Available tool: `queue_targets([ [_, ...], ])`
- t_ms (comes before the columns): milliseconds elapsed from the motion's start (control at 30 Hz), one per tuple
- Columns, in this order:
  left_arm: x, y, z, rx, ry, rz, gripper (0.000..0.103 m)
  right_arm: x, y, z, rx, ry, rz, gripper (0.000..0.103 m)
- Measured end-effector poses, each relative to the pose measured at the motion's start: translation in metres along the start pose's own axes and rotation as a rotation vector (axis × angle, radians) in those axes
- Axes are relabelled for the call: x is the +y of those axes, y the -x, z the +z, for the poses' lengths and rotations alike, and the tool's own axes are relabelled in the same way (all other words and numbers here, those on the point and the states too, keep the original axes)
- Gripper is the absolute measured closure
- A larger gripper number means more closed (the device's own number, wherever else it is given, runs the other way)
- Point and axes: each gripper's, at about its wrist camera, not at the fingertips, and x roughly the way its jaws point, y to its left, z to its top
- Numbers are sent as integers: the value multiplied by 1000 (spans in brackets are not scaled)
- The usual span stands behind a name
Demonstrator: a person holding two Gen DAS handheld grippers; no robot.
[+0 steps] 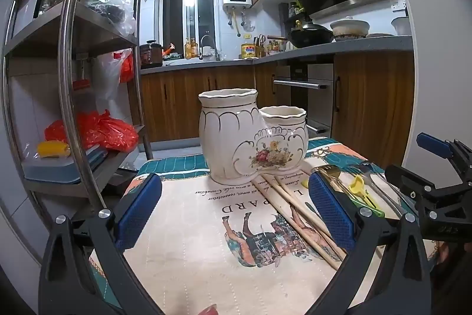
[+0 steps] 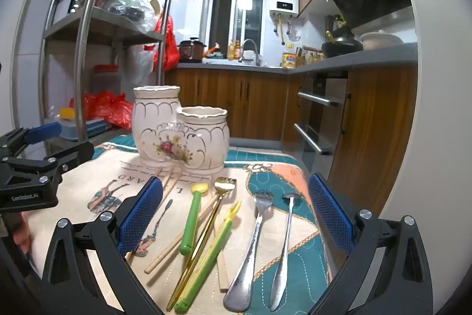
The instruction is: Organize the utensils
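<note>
Right tool (image 2: 236,222) wide above utensils (image 2: 206,235)

Glossy glazed ceramic holder (image 2: 180,132), quilted matt cloth (image 2: 277,179), shiny steel forks (image 2: 253,250), plain wooden chopsticks (image 1: 298,214).

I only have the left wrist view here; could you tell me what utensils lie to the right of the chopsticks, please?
Observer: In the right wrist view, a gold fork lies between two green-handled utensils, a spoon and a fork.
Operator: Thank you. Anything further right?
Observer: Two silver forks lie side by side on the teal part of the cloth.
Operator: Is the right gripper holding anything?
Observer: No, the right gripper is open above the utensils, empty.
</note>
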Motion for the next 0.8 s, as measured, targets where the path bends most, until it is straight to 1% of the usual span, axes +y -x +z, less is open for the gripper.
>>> queue_targets([
  [700,0,1,0,-4,2,0,5,0,0,0,4,0,1,5],
  [800,1,-1,-6,-1,6,0,5,-1,0,0,4,0,0,5],
])
